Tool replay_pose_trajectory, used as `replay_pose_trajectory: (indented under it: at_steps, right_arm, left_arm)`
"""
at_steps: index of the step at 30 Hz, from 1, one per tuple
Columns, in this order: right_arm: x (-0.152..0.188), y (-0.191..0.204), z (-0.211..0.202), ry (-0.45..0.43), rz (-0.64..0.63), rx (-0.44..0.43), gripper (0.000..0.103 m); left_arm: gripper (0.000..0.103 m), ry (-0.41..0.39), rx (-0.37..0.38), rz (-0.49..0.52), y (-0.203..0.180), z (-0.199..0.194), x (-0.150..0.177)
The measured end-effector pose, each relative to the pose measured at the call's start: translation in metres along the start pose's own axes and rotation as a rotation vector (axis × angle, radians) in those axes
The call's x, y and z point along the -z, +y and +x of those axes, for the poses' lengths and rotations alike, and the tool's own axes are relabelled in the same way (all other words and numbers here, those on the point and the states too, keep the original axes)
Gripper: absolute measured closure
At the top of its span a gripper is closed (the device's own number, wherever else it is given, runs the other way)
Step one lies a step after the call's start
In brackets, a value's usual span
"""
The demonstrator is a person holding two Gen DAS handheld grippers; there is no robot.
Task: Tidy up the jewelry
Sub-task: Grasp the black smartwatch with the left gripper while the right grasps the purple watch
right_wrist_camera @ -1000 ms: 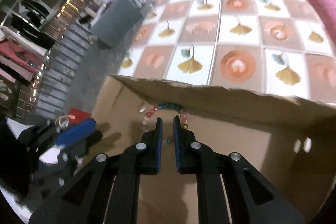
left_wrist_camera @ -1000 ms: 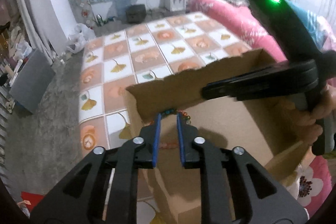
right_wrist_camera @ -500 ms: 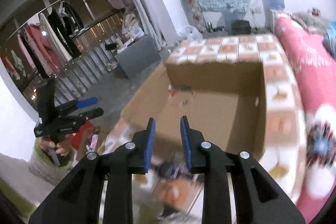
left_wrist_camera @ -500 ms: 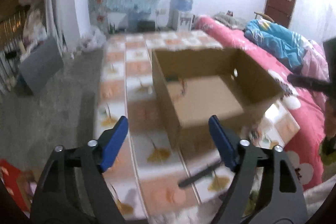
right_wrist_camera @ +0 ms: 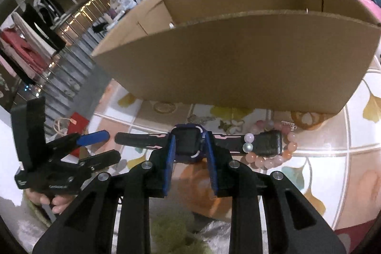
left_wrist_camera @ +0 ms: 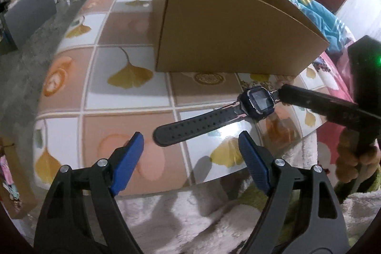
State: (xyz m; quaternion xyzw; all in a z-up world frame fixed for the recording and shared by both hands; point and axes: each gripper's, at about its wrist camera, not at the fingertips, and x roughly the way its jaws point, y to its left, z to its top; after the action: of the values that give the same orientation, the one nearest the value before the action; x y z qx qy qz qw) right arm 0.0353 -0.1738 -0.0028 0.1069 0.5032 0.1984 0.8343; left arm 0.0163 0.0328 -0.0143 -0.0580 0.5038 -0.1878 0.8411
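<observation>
Left gripper (left_wrist_camera: 190, 154) is wide open, empty, with the watch (left_wrist_camera: 258, 101) strap tip just ahead. Right gripper (right_wrist_camera: 189, 151) straddles the watch face, pads beside it; can't tell if they're squeezing. Looks like pickup stage: clamp, lift, drop into the cardboard box (right_wrist_camera: 238, 63) behind.

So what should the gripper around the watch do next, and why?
Probably squeeze shut on it. The right gripper already has its jaws on either side of the watch face, which lies flat on the table in front of the cardboard box. Whether they press it yet I cannot tell. The left gripper is wide open, near the strap end.
</observation>
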Motion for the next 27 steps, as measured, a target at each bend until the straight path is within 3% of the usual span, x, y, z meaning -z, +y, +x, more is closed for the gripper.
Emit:
replay_pose_trajectory:
  at_steps: [13,18,22,27]
  right_arm:
    - [0.004,0.003,0.016,0.018,-0.013,0.033,0.077]
    - [0.005,0.004,0.017,0.018,-0.015,0.024,0.077]
    - [0.005,0.002,0.016,0.015,-0.021,0.02,0.077]
    - [0.005,0.0,0.015,0.013,-0.027,0.016,0.077]
  left_arm:
    - [0.028,-0.016,0.039,-0.053,-0.002,0.007,-0.004]
    - [0.029,-0.015,0.142,-0.11,0.0,0.009,-0.007]
    - [0.029,-0.023,0.18,-0.141,-0.001,0.011,-0.011]
    - [0.042,-0.026,0.18,-0.147,-0.006,0.019,-0.019]
